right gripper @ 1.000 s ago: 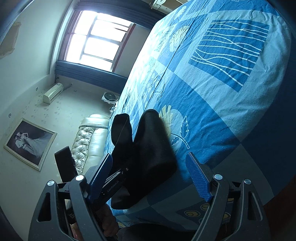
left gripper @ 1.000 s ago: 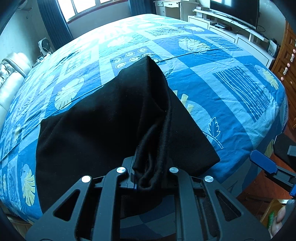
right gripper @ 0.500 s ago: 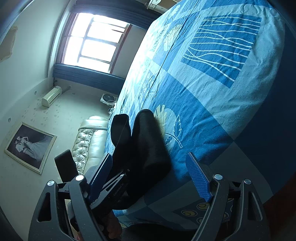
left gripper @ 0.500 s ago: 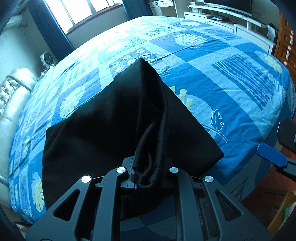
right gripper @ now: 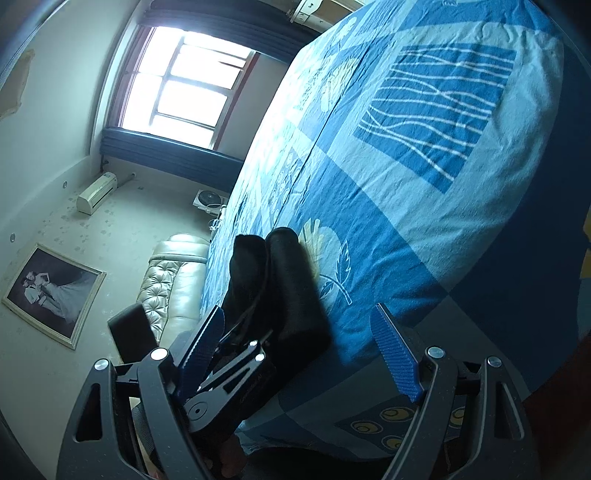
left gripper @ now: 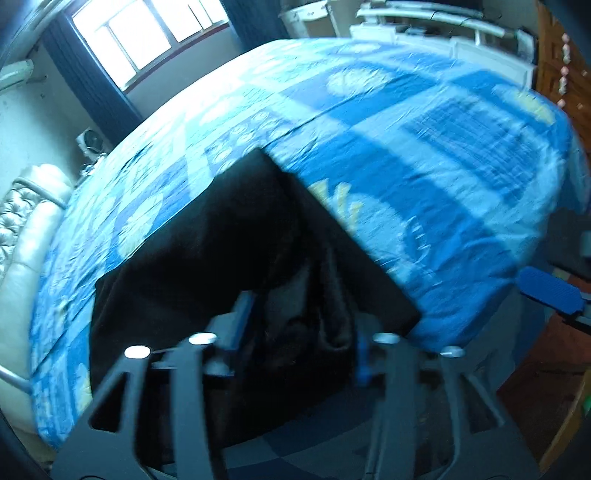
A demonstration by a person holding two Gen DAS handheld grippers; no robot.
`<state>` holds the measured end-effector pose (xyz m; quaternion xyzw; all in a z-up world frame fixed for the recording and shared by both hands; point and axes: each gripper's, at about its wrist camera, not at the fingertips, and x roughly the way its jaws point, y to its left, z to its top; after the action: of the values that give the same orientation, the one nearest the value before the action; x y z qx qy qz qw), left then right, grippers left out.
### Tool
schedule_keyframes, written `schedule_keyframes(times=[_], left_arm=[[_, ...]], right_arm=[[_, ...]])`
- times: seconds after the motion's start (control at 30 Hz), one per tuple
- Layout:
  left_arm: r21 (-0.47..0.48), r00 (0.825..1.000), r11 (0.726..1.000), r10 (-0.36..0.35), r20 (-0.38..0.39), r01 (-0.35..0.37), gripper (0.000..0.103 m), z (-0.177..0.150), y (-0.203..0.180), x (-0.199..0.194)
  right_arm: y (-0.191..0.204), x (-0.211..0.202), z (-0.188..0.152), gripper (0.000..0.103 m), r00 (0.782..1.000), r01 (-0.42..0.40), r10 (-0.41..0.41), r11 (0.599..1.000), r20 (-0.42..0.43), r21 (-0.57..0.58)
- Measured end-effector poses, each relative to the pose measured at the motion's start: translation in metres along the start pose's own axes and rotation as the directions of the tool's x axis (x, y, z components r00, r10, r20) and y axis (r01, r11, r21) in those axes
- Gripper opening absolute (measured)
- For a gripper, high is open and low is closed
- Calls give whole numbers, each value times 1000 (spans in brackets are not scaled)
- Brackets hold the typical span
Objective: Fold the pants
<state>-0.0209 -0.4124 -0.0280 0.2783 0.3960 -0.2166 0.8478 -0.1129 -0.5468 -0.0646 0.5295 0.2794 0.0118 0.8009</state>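
Black pants (left gripper: 207, 266) lie folded on the blue patterned bed (left gripper: 424, 155), near its front corner. My left gripper (left gripper: 301, 332) points down at their near edge. Its jaws are opening, and a bunched fold of black cloth (left gripper: 325, 325) stands loose between them, with a gap on the left side. This view is blurred. In the right wrist view the pants (right gripper: 291, 288) show as a dark mound with the left gripper's body (right gripper: 229, 380) against them. My right gripper (right gripper: 301, 350) hangs open beside the bed corner with nothing in it; one of its blue fingers (left gripper: 550, 291) shows in the left wrist view.
A cream tufted headboard (left gripper: 22, 221) runs along the bed's left side. A window (left gripper: 147, 37) and dark curtains are at the far end, a white cabinet (left gripper: 443, 33) and wooden wardrobe (left gripper: 561, 74) at the right. A framed picture (right gripper: 51, 291) hangs on the wall.
The left jaws, shut on the bunched cloth before, have spread apart and the fold now sits loose between them. The left view has shifted and rolled a little. The right gripper has kept still.
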Motion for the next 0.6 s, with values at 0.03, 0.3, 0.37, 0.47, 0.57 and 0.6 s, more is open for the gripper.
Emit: schedule_keyframes(times=[0.03,0.3,0.37,0.47,0.57,0.6], left_arm=[[-14,999,999,-33,17,33,67,0,2,-5],[-283,910,865,-381,164,413,87,-27,96,-57],[-372,873,789,-444,204,489,89,-49,139,-61],[-484,869,723,-440,226,493,89,-87,195,-57],[-555,893,705,-408,192,441,89,-123,234,-44],[-577,896,695,-408,175,430,89,-135,244,-37]], right_arm=[[2,-2,1,81,1000,3,-3,1000,7,-2],[29,-5,3,80,998,-61,60,998,-21,-22],[38,9,-1,81,993,-95,93,995,-69,-25],[55,38,-13,81,981,-115,106,992,-163,-45],[67,60,-23,81,971,-116,97,991,-218,-73],[72,69,-25,80,969,-99,74,990,-234,-96]])
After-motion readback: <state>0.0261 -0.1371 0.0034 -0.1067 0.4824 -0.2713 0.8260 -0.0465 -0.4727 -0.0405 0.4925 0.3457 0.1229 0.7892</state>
